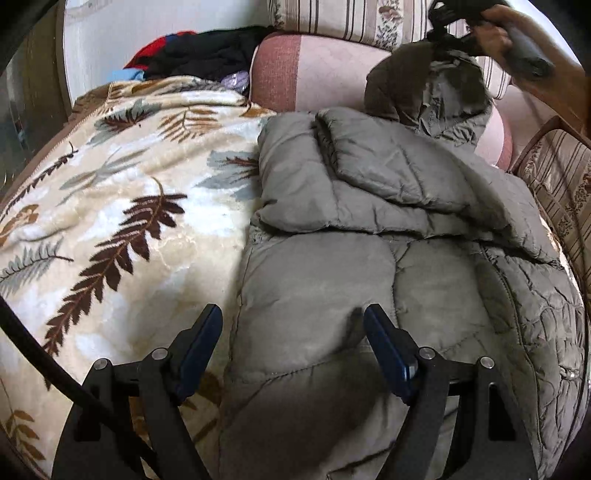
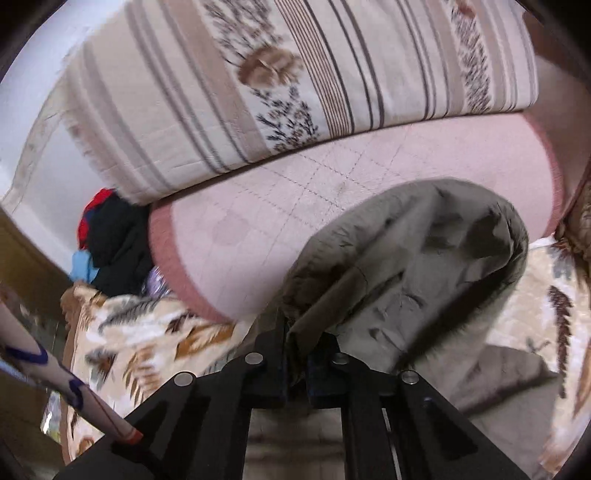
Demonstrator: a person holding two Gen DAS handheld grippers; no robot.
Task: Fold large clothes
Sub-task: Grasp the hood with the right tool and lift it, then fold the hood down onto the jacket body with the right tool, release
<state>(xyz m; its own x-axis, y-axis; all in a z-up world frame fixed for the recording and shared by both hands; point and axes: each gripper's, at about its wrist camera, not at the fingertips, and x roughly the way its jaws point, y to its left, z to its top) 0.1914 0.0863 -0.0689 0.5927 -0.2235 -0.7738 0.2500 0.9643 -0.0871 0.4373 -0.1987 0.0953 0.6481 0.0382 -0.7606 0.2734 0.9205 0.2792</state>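
A grey-green quilted jacket (image 1: 369,229) lies partly folded on a leaf-patterned blanket (image 1: 110,221). My left gripper (image 1: 293,325) is open and empty, its fingers hovering over the jacket's near panel. My right gripper (image 1: 448,29) shows at the top right of the left wrist view, shut on the jacket's hood (image 1: 443,96) and lifting it above the far end. In the right wrist view the right gripper (image 2: 295,354) is shut on a fold of the hood (image 2: 413,258), which hangs in front of it.
A pink cushion (image 1: 317,70) and a striped floral cushion (image 2: 295,81) stand behind the jacket. A pile of dark, red and blue clothes (image 1: 199,51) lies at the back left. A wooden chair arm with striped upholstery (image 1: 554,177) is at the right.
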